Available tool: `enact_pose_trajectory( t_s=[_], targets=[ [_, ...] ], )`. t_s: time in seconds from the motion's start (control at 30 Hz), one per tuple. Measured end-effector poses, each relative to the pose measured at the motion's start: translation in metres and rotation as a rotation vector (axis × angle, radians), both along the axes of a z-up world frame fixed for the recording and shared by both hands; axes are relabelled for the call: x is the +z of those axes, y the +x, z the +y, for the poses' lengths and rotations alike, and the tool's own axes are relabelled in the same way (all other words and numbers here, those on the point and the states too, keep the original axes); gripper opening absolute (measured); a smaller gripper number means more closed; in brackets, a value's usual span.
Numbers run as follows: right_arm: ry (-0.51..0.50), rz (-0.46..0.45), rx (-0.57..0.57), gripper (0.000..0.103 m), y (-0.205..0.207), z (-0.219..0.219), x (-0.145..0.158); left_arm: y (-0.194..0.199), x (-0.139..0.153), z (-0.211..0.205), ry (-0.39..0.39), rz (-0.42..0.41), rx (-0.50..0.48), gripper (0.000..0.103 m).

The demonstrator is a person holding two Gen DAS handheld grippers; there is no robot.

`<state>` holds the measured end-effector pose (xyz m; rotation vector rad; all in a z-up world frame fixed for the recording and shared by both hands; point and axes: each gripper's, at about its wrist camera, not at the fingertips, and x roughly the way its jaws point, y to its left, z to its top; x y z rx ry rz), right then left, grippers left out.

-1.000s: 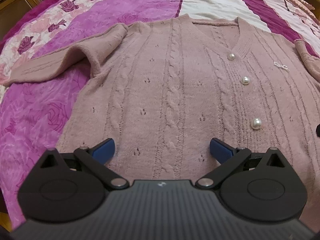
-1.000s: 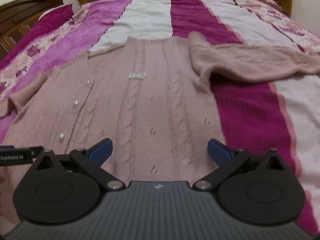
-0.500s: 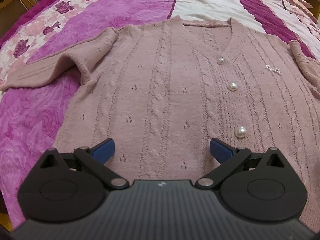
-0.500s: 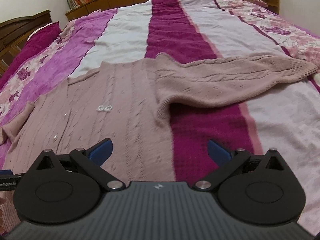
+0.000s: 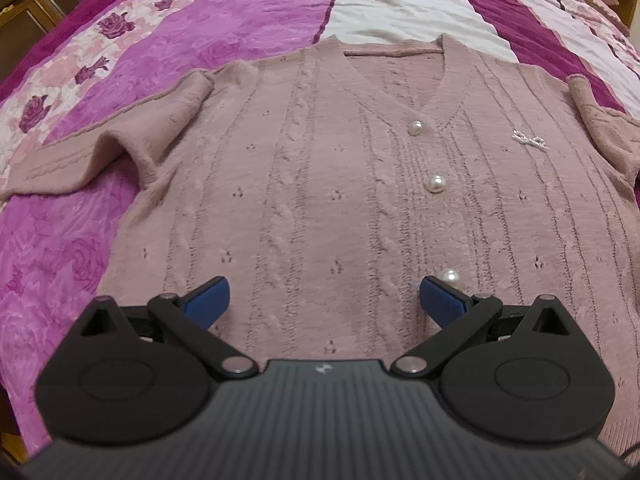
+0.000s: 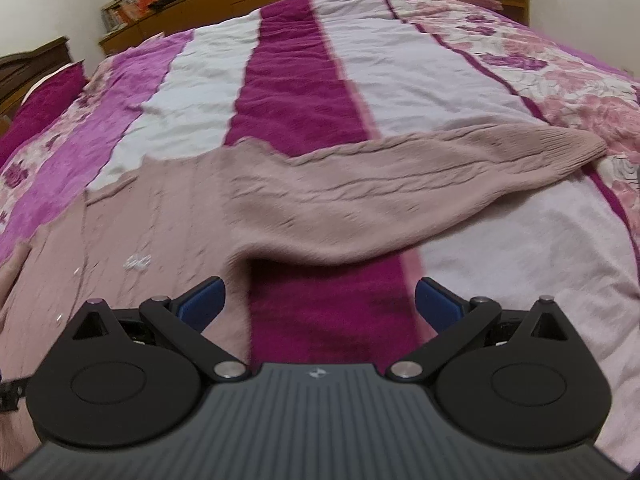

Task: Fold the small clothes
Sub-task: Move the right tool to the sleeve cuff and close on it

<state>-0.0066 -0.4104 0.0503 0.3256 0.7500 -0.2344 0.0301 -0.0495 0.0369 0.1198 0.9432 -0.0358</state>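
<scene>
Striped floral bedspread [image 6: 432, 80] | pink cardigan [image 5: 320, 200] lay flat | left gripper [image 5: 324, 300], right gripper [image 6: 318, 300] both spread wide, empty

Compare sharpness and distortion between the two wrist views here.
Left wrist view: crisp; cardigan knit and pearl buttons are sharp, with fisheye bowing at the edges. Right wrist view: motion-blurred, smearing the sleeve and bedspread.

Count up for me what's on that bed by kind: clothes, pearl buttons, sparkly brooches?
Cardigan: 1
Pearl buttons: 3 showing
Brooch: 1
Total: 5, all on the bedspread
</scene>
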Motion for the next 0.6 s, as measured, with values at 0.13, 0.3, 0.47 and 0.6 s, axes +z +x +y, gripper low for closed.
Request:
enact_pose_trajectory(
  t_s=[0.13,0.3,0.47,0.6],
  targets=[
    [-0.008,-0.011,-0.052,0.103,0.01,-0.029,0.001,0.003,-0.004,-0.012,0.031,0.006,-0.007,0.103],
    [-0.009,-0.022,-0.122,0.103,0.023,-0.067,-0.001,0.007,-0.009,-0.019,0.049,0.022,-0.007,0.103],
    [-0.027,0.007,-0.166,0.103,0.042,-0.097,-0.012,0.012,-0.015,-0.015,0.02,0.058,0.022,0.103],
    [-0.035,0.027,-0.181,0.103,0.055,-0.107,-0.023,0.014,-0.017,-0.013,0.006,0.074,0.032,0.103]
  ],
)
